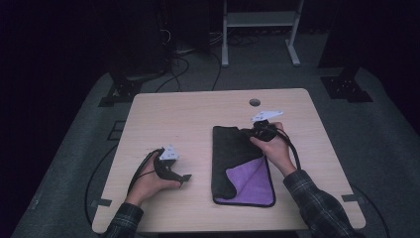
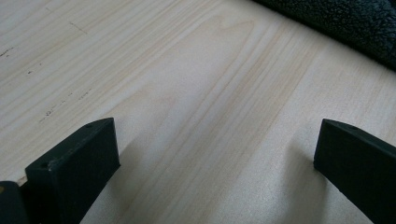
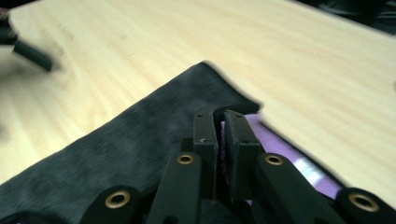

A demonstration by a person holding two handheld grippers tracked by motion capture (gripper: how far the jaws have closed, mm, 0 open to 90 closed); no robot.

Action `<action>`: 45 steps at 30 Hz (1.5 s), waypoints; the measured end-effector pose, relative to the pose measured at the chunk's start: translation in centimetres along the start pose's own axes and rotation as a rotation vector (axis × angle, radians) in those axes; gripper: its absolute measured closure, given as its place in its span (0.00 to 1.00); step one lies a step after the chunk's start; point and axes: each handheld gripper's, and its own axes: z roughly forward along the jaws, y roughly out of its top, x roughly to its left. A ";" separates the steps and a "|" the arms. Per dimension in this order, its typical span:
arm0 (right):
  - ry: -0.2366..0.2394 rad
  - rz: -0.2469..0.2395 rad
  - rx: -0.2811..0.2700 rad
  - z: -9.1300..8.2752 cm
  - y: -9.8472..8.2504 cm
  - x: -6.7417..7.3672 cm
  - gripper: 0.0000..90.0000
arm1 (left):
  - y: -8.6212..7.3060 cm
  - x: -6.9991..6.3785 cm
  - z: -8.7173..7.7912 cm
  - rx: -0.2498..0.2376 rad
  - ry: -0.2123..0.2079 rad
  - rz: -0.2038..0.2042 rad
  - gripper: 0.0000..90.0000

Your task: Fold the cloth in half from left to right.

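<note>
Dark grey fleece cloth w/ purple inner side (image 1: 233, 158) lies on light wood surface (image 1: 188, 114), right half, already folded to narrow strip. Right gripper (image 3: 219, 122) fingers pinched shut on cloth's far edge. Left gripper (image 1: 184, 178) fingers wide apart, empty, resting beside cloth. Judgement: another fold left, approx. halfway.

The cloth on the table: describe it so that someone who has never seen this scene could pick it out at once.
Look at the pale wooden table, right of its middle. The cloth lies flat there, pinched by the right gripper. It is dark grey outside with a purple inner face showing where it is folded.
</note>
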 end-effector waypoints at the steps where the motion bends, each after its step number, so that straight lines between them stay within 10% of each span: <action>1: -0.008 0.010 -0.005 -0.2 0.1 -0.4 0.92 | 0.0 0.0 0.0 0.001 0.000 0.001 0.00; 21: -0.153 0.144 0.048 1.1 -2.3 -6.8 0.92 | 0.0 0.0 0.0 0.003 0.001 -0.003 0.00; 34: -0.252 0.149 0.094 1.9 -3.5 -7.9 0.81 | 0.0 -0.1 -0.1 0.001 0.002 -0.003 0.00; 45: -0.184 0.117 0.042 -1.7 -2.6 -6.1 0.78 | 0.0 -0.1 -0.1 0.001 0.003 -0.003 0.00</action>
